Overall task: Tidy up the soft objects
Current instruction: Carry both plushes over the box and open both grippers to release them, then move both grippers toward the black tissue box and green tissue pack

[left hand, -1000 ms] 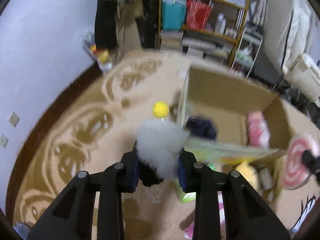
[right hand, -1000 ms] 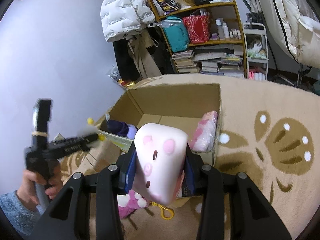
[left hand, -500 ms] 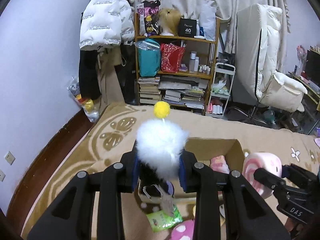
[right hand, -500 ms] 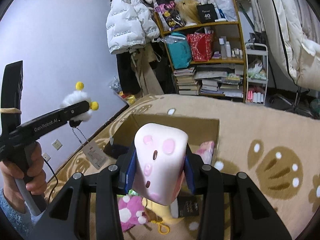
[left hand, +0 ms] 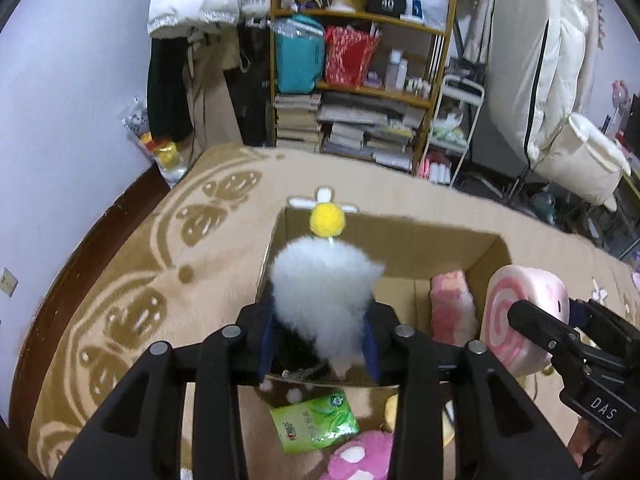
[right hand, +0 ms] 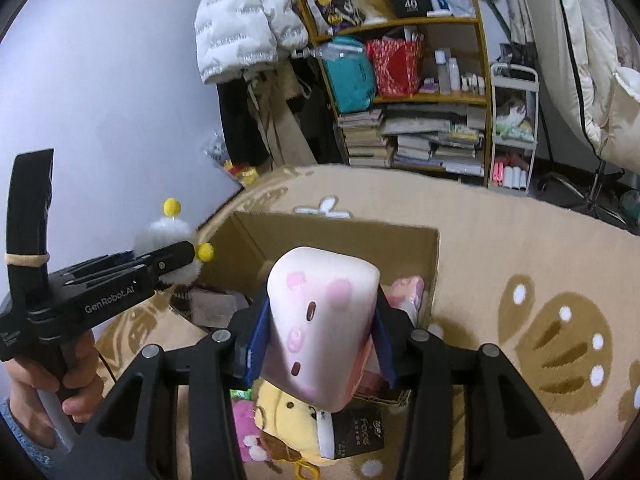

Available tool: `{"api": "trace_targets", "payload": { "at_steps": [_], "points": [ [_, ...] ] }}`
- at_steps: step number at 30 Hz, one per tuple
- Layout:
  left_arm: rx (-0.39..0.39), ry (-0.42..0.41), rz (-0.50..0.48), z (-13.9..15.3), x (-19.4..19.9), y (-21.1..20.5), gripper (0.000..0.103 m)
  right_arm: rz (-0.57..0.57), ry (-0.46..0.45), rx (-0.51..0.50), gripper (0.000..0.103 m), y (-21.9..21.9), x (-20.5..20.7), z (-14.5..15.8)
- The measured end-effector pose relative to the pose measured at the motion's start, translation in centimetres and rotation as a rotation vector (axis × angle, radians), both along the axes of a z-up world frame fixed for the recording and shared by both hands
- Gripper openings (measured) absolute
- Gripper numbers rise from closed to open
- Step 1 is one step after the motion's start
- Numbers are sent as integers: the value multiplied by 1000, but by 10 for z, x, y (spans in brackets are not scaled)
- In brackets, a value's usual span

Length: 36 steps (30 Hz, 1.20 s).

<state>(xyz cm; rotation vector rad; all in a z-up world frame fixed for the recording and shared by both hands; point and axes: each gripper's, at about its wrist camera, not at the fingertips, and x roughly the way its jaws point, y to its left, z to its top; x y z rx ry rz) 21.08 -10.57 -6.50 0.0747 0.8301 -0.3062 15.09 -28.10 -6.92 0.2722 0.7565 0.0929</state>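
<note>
My left gripper (left hand: 318, 344) is shut on a white fluffy plush (left hand: 324, 292) with a yellow pompom, held above the near left corner of an open cardboard box (left hand: 400, 240). My right gripper (right hand: 318, 344) is shut on a pink-and-white roll-cake plush (right hand: 320, 320), held above the box's near edge (right hand: 340, 228). In the left wrist view the roll-cake plush (left hand: 516, 316) and right gripper show at the right. In the right wrist view the fluffy plush (right hand: 168, 240) and left gripper show at the left. A pink plush (left hand: 452, 304) lies inside the box.
On the carpet in front of the box lie a green tissue pack (left hand: 314, 420), a pink mushroom plush (left hand: 360, 456), a yellow plush (right hand: 280, 420) and a black packet (right hand: 352, 428). A cluttered shelf (left hand: 360, 80) stands behind, and a white cart (right hand: 514, 128) beside it.
Both grippers have tilted down and moved closer over the box, so I see more of its inside. Both plushes stay gripped.
</note>
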Motion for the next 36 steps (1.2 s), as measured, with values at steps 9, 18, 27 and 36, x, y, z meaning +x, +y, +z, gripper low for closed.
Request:
{"api": "trace_targets", "payload": {
  "at_steps": [9, 18, 27, 36],
  "points": [
    [67, 25, 37, -6, -3, 7, 69, -5, 39, 33, 70, -7, -3, -2],
    [75, -12, 61, 19, -25, 20, 95, -13, -15, 45, 93, -1, -28, 20],
    [81, 29, 87, 27, -49, 41, 97, -30, -17, 63, 93, 1, -58, 28],
    [92, 93, 119, 5, -63, 57, 97, -68, 30, 134, 93, -2, -80, 7]
  ]
}}
